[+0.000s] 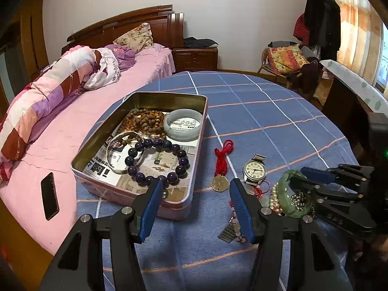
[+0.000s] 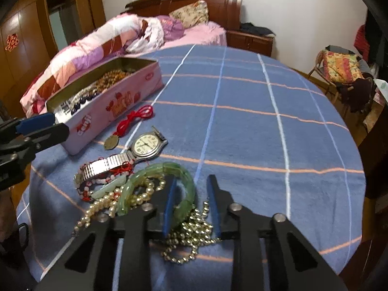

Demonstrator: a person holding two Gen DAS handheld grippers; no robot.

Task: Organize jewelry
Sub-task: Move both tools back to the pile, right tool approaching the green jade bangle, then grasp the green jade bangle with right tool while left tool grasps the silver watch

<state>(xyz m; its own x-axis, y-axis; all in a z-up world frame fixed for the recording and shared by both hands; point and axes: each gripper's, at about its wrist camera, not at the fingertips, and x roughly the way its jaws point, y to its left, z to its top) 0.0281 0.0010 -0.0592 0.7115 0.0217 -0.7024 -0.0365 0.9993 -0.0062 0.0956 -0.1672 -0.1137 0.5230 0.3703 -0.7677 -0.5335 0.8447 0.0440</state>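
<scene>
A pink tin box [image 1: 135,195] [image 2: 114,106] on the blue checked tablecloth holds a purple bead bracelet [image 1: 157,162], a pale jade bangle [image 1: 183,125], a silver bangle and brown beads. Outside it lie a red-corded medallion [image 1: 219,183] [image 2: 111,141], a wristwatch [image 1: 254,169] [image 2: 145,145] and a pile of pearls and gold beads [image 2: 191,237]. My left gripper [image 1: 196,185] is open and empty beside the tin's near corner. My right gripper [image 2: 192,181] [image 1: 297,177] is open, its jaws astride the rim of a green jade bangle [image 2: 184,181] [image 1: 288,194] on the pile.
A bed with a pink sheet [image 1: 84,111] and a rolled quilt lies left of the table; a black phone [image 1: 49,196] rests on it. A chair with clothes [image 1: 288,60] stands at the far right. The tablecloth [image 2: 254,121] stretches far and right.
</scene>
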